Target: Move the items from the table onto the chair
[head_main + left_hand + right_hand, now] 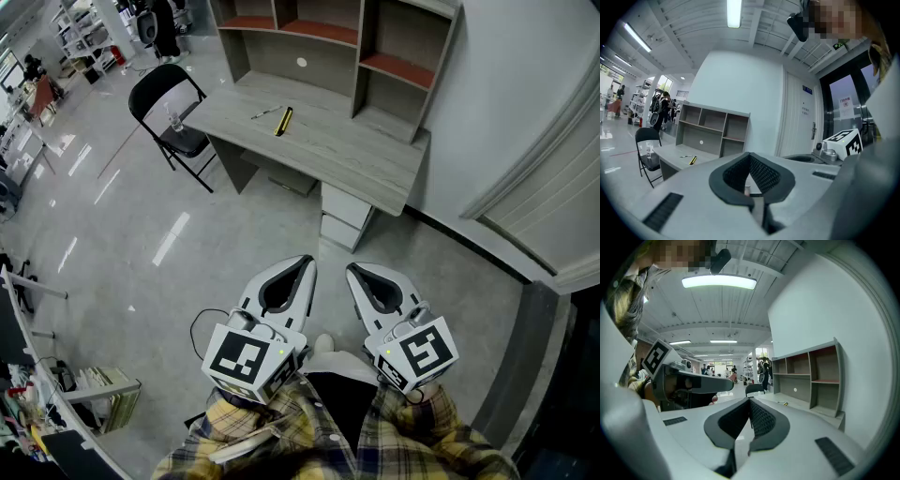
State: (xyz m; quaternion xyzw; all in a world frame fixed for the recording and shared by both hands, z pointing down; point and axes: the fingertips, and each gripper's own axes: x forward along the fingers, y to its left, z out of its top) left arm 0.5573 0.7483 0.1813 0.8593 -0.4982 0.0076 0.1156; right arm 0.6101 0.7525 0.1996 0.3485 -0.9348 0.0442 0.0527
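Observation:
A grey desk (pixel 328 141) stands ahead against the wall. On it lie a yellow-and-black tool (pixel 282 121) and a thin pen-like item (pixel 264 113). At the desk's left end stands a black folding chair (pixel 161 89) with a small clear item (pixel 174 122) on its seat. Both grippers are held close to my body, well short of the desk. My left gripper (pixel 307 262) and right gripper (pixel 353 271) are shut with nothing in them. The left gripper view shows its closed jaws (pixel 750 155), the chair (pixel 646 139) and the yellow tool (pixel 693 160). Closed jaws (pixel 750 401) also show in the right gripper view.
A shelf unit (pixel 319 28) rises from the desk's back. A white drawer cabinet (pixel 345 217) sits under the desk's right end. White wall and a door frame (pixel 534 187) lie to the right. Glossy floor separates me from the desk. Cluttered shelving (pixel 94 389) is at lower left.

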